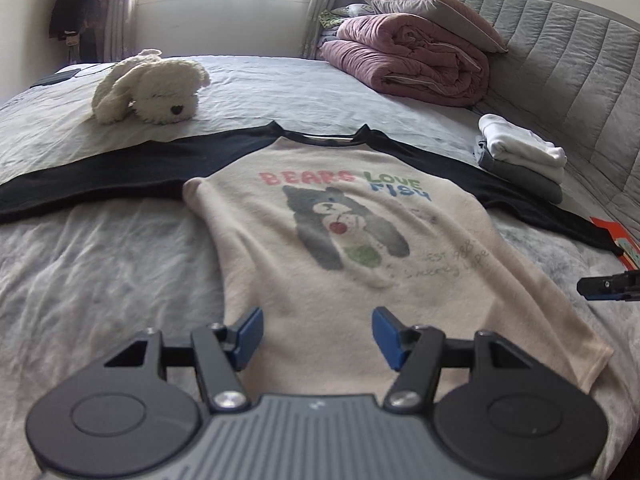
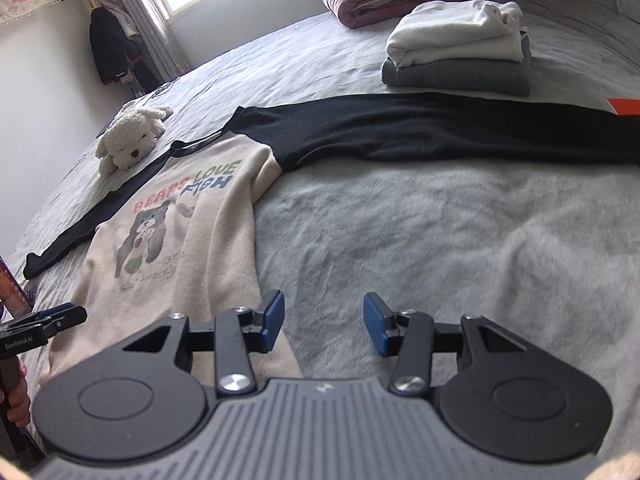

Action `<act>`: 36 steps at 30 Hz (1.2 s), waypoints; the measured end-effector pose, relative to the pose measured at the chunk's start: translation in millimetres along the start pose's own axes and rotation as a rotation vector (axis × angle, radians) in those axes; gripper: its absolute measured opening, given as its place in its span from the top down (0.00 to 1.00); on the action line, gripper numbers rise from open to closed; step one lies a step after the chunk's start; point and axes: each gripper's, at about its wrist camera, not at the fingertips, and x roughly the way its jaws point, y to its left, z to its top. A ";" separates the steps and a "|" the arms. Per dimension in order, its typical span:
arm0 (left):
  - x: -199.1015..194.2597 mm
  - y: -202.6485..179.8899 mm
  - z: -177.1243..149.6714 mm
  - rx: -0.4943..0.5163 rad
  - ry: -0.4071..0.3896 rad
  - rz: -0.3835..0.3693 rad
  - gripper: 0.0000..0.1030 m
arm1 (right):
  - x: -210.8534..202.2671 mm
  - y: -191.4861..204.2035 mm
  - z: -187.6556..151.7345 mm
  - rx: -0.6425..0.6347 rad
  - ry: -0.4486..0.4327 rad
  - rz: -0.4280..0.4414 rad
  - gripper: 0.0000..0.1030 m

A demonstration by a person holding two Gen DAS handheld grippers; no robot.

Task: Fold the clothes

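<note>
The raglan shirt [image 1: 360,248] is lying flat, print side up, on the grey bedspread [image 1: 120,280], its cream body running lengthwise away from both grippers, hem nearest them and collar at the far end, while the black sleeves [image 2: 440,132] are stretching out crosswise to either side. The left gripper [image 1: 318,334] is hovering directly over the hem with its blue pads spread apart and gripping nothing; the right gripper [image 2: 324,322] is hanging likewise spread and empty, over bare bedspread just to the right of the shirt's right edge, so the left is the nearer to the cloth. The print is reading "BEARS LOVE FISH" above a bear, with fainter script below that I cannot make out fully. A folded pile [image 2: 460,56], white on grey, is sitting beyond the right sleeve, and a plush dog [image 1: 152,88] is lying beyond the collar
</note>
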 end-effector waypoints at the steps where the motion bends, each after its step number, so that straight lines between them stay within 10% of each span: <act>1: -6.3 6.0 -1.5 -0.017 0.001 -0.005 0.40 | -3.4 2.3 -4.2 -0.003 -0.001 -0.005 0.53; 12: -57.6 94.7 -57.2 -0.613 0.111 -0.151 0.44 | -38.4 -2.2 -56.2 0.196 -0.035 0.047 0.53; 17: -56.3 112.3 -92.7 -0.898 0.126 -0.320 0.70 | -41.7 -7.7 -81.9 0.328 -0.033 0.147 0.53; 25: -43.0 99.7 -122.4 -1.090 -0.037 -0.345 0.77 | -27.2 -23.0 -93.1 0.580 -0.107 0.253 0.56; 32: -36.8 83.8 -124.1 -1.136 -0.118 -0.288 0.97 | -15.1 -28.3 -92.5 0.679 -0.175 0.271 0.92; 36: -51.5 78.3 -121.8 -1.105 -0.178 -0.232 0.98 | -17.0 -26.6 -90.7 0.675 -0.208 0.247 0.95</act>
